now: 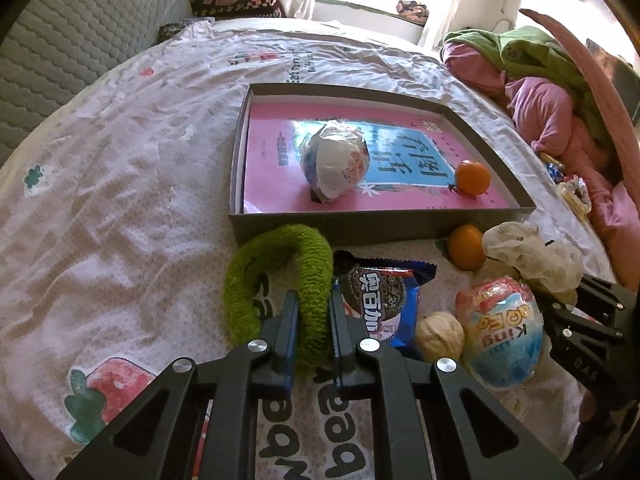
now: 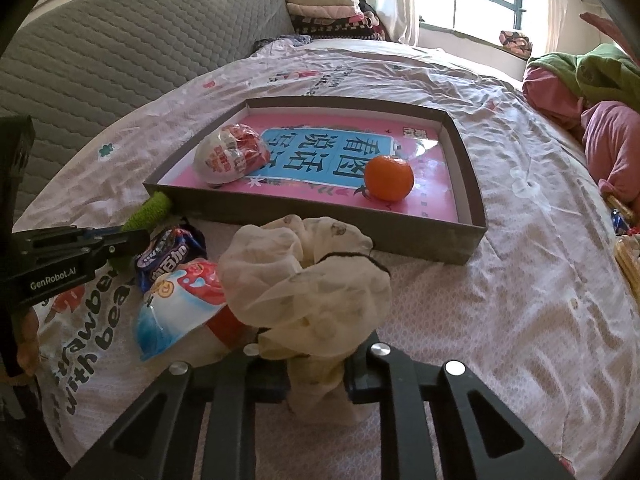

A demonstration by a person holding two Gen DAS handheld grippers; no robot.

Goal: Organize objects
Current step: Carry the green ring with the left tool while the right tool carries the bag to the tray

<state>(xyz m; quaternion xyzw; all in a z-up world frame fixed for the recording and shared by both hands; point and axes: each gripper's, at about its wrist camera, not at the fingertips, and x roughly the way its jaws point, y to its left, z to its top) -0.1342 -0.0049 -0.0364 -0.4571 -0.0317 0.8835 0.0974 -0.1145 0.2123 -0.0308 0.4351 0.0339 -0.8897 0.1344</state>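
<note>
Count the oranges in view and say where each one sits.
2. One orange lies inside the grey box on the pink book; the other orange sits on the bedsheet outside the box's near wall. Clutter could hide more.

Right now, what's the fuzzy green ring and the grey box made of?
The green scrunchie looks like soft terry or chenille fabric: its surface is nubby and matte, and it squashes between the left hand-held gripper's fingers. The grey box seems to be cardboard: thin, straight walls with folded corners, a dull grey outside and a white inside, though the exact stock is hard to tell.
</note>
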